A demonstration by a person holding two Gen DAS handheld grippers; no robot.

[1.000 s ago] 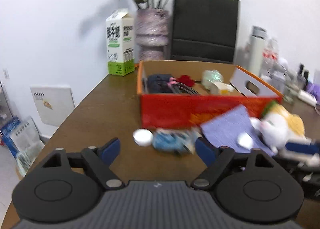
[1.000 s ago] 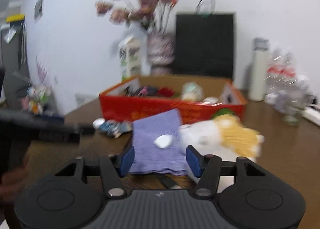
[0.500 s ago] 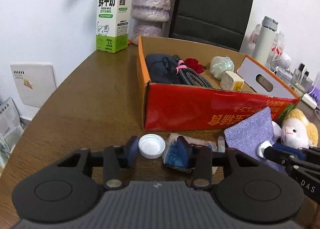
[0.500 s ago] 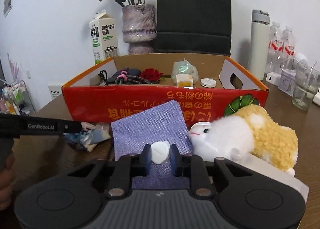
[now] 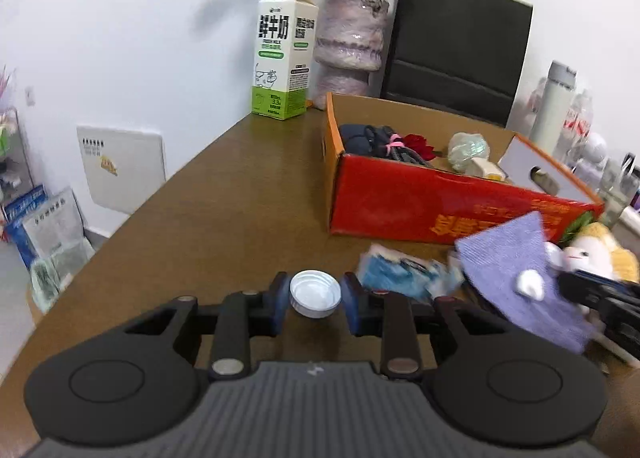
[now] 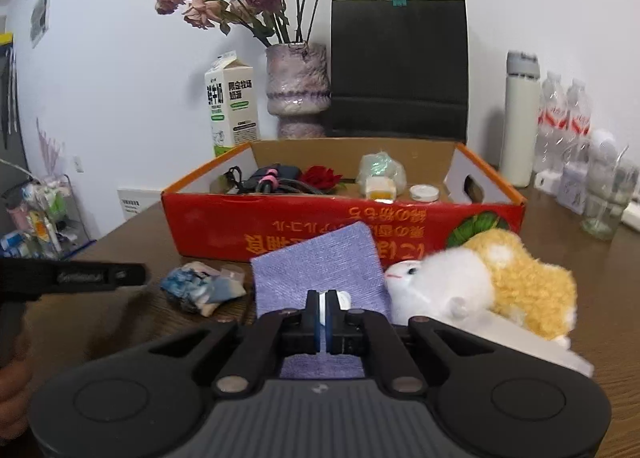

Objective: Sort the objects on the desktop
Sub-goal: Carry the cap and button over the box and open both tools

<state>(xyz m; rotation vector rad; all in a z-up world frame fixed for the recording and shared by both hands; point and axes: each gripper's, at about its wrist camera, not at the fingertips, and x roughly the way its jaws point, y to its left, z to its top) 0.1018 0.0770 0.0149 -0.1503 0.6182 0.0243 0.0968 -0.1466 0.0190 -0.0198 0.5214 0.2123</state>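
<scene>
My left gripper (image 5: pixel 314 300) is shut on a white bottle cap (image 5: pixel 315 293) just above the brown table (image 5: pixel 224 210). My right gripper (image 6: pixel 323 310) is shut on a small white flat piece (image 6: pixel 341 299) over the purple cloth (image 6: pixel 320 266); the piece also shows in the left wrist view (image 5: pixel 529 284). A red cardboard box (image 6: pixel 340 218) behind holds cables, a red flower and another white cap (image 6: pixel 424 192). A blue crumpled wrapper (image 5: pixel 400 272) lies beside the box. A white and yellow plush toy (image 6: pixel 480 278) lies on the right.
A milk carton (image 5: pixel 282 58), a vase of dried roses (image 6: pixel 298 90) and a black paper bag (image 6: pixel 400 66) stand behind the box. A white flask (image 6: pixel 520 118), water bottles and a glass (image 6: pixel 604 210) stand at the right. The table edge runs along the left.
Both grippers closed: the left one shut on the white cap and lifted it toward the left; the right one shut on the small white piece on the cloth.
</scene>
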